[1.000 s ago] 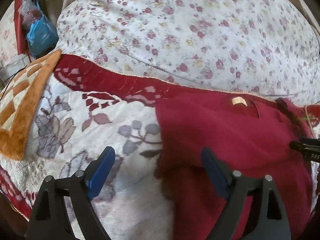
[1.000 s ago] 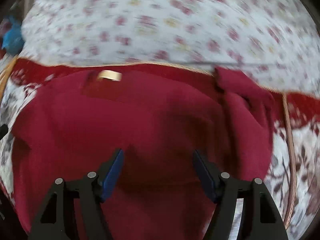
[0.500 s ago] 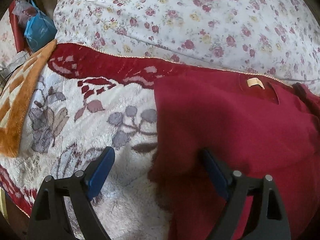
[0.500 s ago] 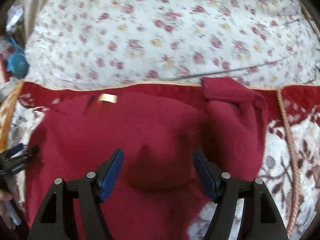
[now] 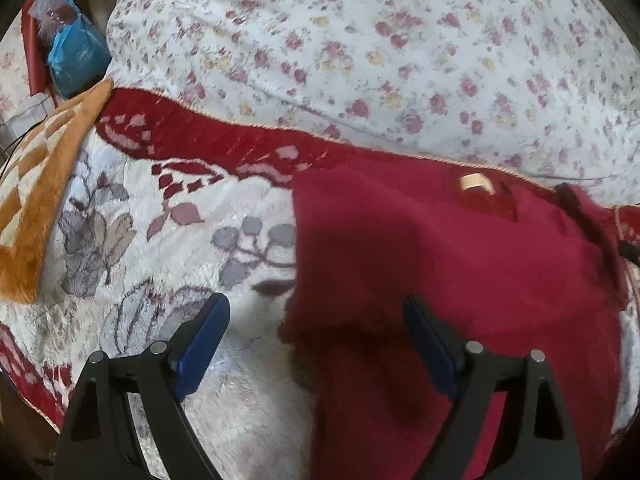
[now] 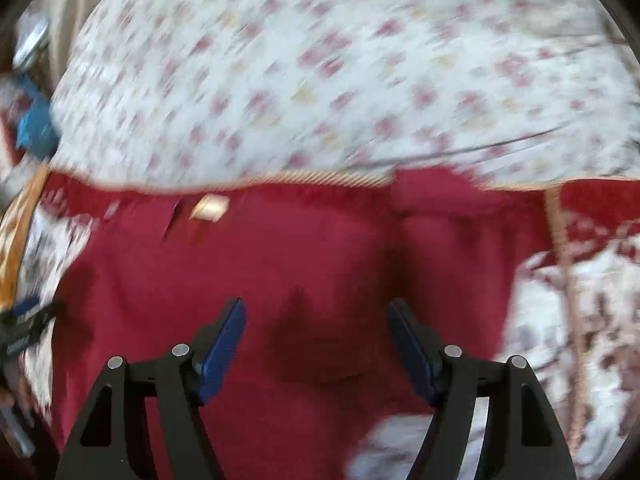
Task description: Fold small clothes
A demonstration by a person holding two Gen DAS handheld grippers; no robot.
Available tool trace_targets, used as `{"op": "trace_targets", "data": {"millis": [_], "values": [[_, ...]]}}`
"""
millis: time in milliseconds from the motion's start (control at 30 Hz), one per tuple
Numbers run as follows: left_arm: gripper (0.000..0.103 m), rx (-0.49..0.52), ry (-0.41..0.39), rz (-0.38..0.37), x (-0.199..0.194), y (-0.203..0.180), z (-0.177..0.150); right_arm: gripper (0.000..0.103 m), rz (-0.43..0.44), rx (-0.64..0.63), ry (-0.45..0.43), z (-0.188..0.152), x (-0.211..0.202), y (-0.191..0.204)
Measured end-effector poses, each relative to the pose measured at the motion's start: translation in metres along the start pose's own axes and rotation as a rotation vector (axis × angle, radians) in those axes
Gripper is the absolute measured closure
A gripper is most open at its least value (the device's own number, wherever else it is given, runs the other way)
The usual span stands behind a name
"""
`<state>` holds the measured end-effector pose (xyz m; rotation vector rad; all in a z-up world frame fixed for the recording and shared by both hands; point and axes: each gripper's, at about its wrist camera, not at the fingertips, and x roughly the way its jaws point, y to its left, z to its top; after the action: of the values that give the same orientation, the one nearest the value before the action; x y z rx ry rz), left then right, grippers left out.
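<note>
Blanket [image 5: 168,240] with red border lies beside floral quilt [image 5: 400,48].

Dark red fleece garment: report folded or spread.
Partly folded: the dark red fleece garment lies mostly flat, its right side doubled inward.

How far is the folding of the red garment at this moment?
Partly done, it seems. The red garment lies on the floral blanket with its right side already folded in. Nothing is held: the left gripper is open over the garment's left edge, and the right gripper, whose jaws have just been opening, is empty above the cloth. The remaining folds are not yet made.
</note>
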<state>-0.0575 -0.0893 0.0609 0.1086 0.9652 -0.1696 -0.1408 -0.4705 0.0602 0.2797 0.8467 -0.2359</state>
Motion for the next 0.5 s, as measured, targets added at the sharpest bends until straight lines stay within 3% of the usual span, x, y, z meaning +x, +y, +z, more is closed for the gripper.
{"op": "trace_targets", "data": {"millis": [167,267,333,500], "values": [[0.012,-0.019,0.036,-0.128,-0.001,-0.02,0.015,0.021,-0.127,0.168,0.003,0.006,-0.004,-0.057],[0.012,0.01,0.024,-0.108,0.011,-0.04,0.018,0.021,-0.069,0.252,0.0,0.008,0.0,-0.07],[0.012,0.047,0.001,-0.056,0.025,-0.048,0.012,0.021,-0.008,0.289,-0.011,0.014,0.003,-0.073],[0.012,0.084,0.035,-0.009,0.046,-0.045,0.004,0.021,0.099,0.382,-0.027,0.035,0.029,-0.082]]}}
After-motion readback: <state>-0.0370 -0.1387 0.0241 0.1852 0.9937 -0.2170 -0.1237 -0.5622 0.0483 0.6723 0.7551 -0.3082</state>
